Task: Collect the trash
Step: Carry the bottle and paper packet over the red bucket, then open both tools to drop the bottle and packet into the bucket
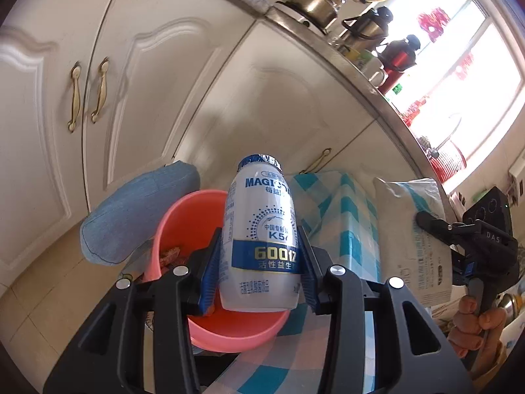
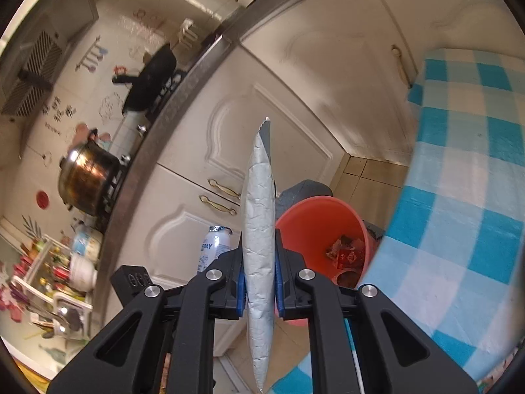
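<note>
Left gripper (image 1: pixel 259 259) has its jaws clenched on the lower body of the bottle (image 1: pixel 261 229), upright over the bin (image 1: pixel 183 220) beside the desk (image 1: pixel 341 203) edge; it looks a light, smooth, stiff plastic, so that mid-low hold suits it. Right gripper (image 2: pixel 259 272) pinches the pouch (image 2: pixel 260 229) flat near its middle, left of the bin: thin, crinkly, floppy, likely near weightless.

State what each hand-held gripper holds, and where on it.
Left hand-held gripper: white bottle, clamped around its lower body. Right hand-held gripper: flat silver pouch, pinched across its lower middle.
</note>
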The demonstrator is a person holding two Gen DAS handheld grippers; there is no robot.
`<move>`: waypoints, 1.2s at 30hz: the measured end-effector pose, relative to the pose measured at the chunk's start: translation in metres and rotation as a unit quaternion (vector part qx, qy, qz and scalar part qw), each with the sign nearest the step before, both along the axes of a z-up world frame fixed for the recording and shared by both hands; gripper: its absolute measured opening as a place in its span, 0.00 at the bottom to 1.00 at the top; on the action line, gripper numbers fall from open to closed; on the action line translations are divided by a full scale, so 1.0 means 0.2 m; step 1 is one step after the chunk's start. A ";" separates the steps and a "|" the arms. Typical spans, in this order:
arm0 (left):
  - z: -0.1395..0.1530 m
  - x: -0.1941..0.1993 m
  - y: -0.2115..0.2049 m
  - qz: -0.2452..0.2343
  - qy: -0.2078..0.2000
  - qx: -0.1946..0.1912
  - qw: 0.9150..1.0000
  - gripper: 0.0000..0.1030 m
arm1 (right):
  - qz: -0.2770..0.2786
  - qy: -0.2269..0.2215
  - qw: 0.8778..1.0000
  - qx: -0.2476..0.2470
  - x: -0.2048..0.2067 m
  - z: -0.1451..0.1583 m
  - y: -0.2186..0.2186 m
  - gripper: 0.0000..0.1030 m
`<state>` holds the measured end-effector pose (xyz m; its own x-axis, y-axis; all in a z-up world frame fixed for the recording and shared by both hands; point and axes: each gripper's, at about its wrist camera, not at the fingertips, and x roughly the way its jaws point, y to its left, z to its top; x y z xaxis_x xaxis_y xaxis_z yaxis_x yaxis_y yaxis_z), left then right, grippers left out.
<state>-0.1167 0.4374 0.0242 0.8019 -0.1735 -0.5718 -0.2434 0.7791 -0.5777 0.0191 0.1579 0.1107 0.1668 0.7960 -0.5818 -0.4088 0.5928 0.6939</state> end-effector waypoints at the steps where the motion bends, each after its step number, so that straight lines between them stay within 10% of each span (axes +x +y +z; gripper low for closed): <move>1: -0.03 0.00 0.02 0.005 0.003 -0.008 1.000 0.42 | 0.008 -0.004 1.000 -0.016 0.01 -0.02 0.06 0.14; 13: -0.23 0.15 -0.02 -0.016 0.040 -0.039 0.998 0.42 | 0.046 -0.018 0.988 -0.147 0.04 -0.32 0.45 0.14; 31: -0.48 0.32 -0.08 -0.028 0.125 -0.015 0.992 0.50 | 0.010 0.018 0.976 -0.217 0.11 -0.55 0.48 0.20; 34: -0.47 0.32 -0.08 -0.019 0.125 -0.013 0.992 0.73 | -0.004 0.012 0.978 -0.208 0.10 -0.52 0.45 0.32; 36: -0.46 0.30 -0.07 -0.011 0.123 -0.016 0.992 0.74 | -0.008 -0.007 0.980 -0.200 0.07 -0.46 0.43 0.57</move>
